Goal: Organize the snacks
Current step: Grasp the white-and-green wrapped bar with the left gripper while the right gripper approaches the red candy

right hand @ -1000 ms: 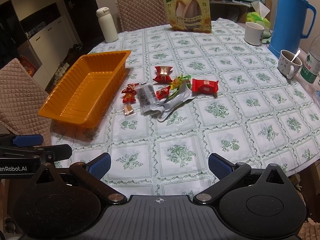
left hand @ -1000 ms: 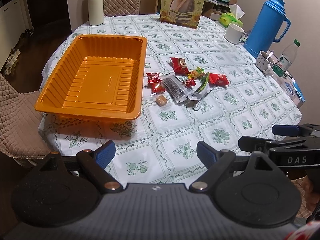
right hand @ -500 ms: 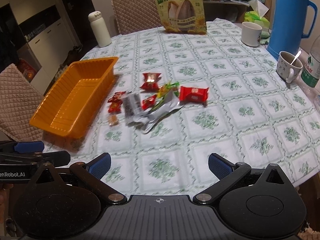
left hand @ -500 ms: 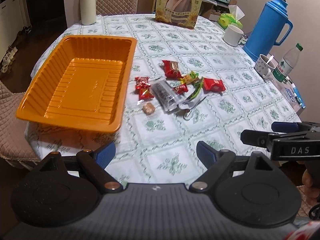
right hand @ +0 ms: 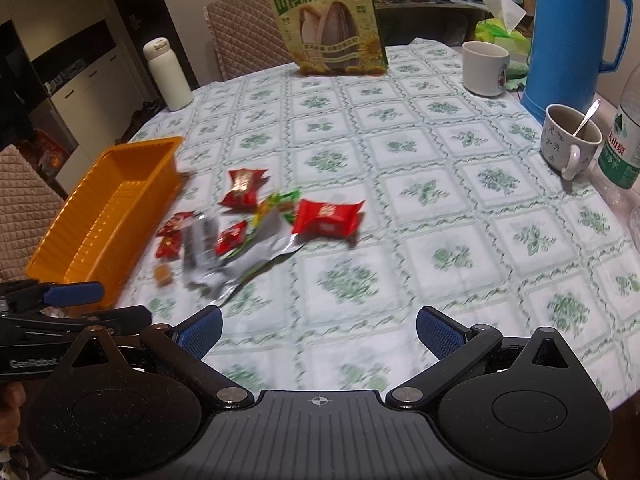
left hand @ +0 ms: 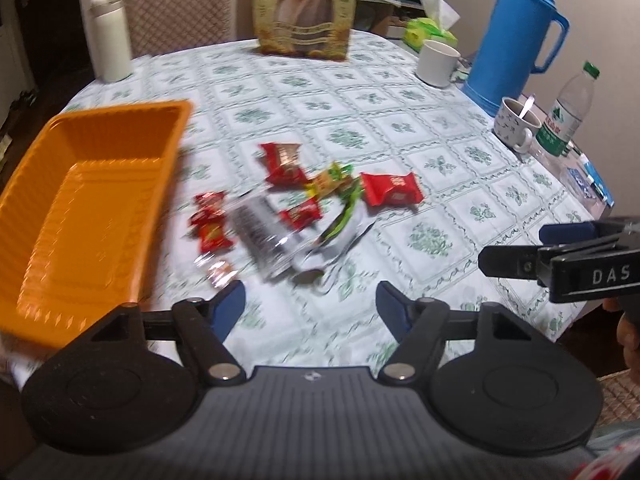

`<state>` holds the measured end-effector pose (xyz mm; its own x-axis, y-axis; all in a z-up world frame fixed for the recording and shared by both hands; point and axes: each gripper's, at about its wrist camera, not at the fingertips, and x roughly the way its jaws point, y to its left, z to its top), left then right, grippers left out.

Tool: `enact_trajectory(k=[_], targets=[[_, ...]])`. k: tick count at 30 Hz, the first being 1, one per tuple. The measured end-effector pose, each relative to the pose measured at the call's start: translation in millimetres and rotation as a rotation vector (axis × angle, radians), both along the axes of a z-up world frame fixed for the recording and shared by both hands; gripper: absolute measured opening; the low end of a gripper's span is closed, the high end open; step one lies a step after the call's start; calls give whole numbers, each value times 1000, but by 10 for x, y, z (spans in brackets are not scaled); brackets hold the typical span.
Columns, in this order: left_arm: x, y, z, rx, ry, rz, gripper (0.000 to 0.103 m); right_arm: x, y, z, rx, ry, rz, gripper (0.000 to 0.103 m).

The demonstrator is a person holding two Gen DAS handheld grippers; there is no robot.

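An empty orange tray (left hand: 80,208) (right hand: 108,216) lies on the table's left side. Right of it is a pile of snacks: a red packet (left hand: 390,194) (right hand: 326,218), another red packet (left hand: 282,162) (right hand: 242,188), small red candies (left hand: 210,222) (right hand: 172,236), a silver-and-black wrapper (left hand: 264,240) (right hand: 204,248), a green-yellow sweet (left hand: 332,178) and a brown candy (right hand: 163,274). My left gripper (left hand: 310,308) is open and empty, just short of the pile. My right gripper (right hand: 318,330) is open and empty, nearer the table's front edge. Each gripper shows at the edge of the other's view.
At the back stand a large sunflower-seed bag (left hand: 306,8) (right hand: 332,20), a white flask (left hand: 110,36), a white mug (right hand: 486,68) and a blue thermos (left hand: 514,36) (right hand: 568,36). A cup with a spoon (right hand: 570,140) and a water bottle (left hand: 566,114) stand at the right edge.
Both grippers have moved forward and to the right towards the snack pile; the tray has slid to the left of both views. Both stay open and empty.
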<state>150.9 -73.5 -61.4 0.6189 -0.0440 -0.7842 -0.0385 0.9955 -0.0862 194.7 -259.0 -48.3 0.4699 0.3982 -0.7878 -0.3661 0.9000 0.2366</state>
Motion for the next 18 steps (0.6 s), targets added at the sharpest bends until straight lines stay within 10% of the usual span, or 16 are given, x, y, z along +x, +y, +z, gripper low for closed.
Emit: enact_trajectory(k=[18], targets=[[870,-363,-469,125,54,-125,46,592,-516,-253,12,66,-34,103]])
